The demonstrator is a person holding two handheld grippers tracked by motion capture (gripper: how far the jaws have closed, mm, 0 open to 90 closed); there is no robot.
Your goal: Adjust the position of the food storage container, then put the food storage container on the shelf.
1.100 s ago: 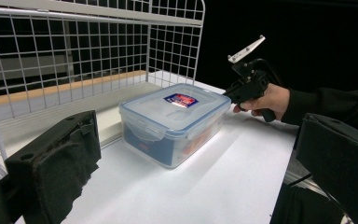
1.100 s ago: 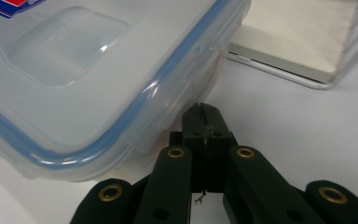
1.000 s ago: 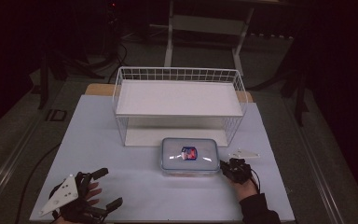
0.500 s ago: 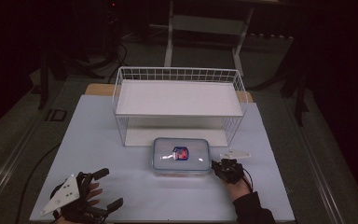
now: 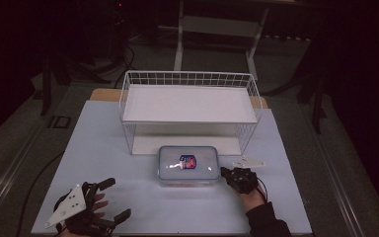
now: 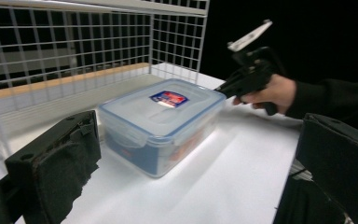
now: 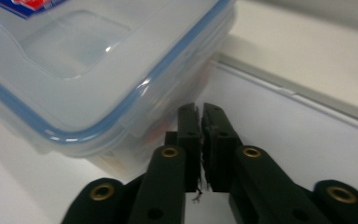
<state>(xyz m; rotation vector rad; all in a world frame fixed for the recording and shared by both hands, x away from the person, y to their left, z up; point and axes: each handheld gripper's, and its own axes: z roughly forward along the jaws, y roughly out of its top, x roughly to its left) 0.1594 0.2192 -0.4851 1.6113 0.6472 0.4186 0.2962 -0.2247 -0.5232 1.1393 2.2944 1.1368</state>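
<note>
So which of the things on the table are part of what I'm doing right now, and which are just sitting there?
In the job:
- clear lidded container, with a blue seal and red label
- right hand-held gripper, jaws shut, tips at the container's side
- white wire rack just behind the container, probably where it goes

Just there:
- left hand-held gripper, jaws open, apart from the container
- cables on the floor

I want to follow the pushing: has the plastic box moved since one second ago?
Yes. The plastic box has slid left along the front of the fixed wire rack, with the shut right tongs at its right end.
</note>
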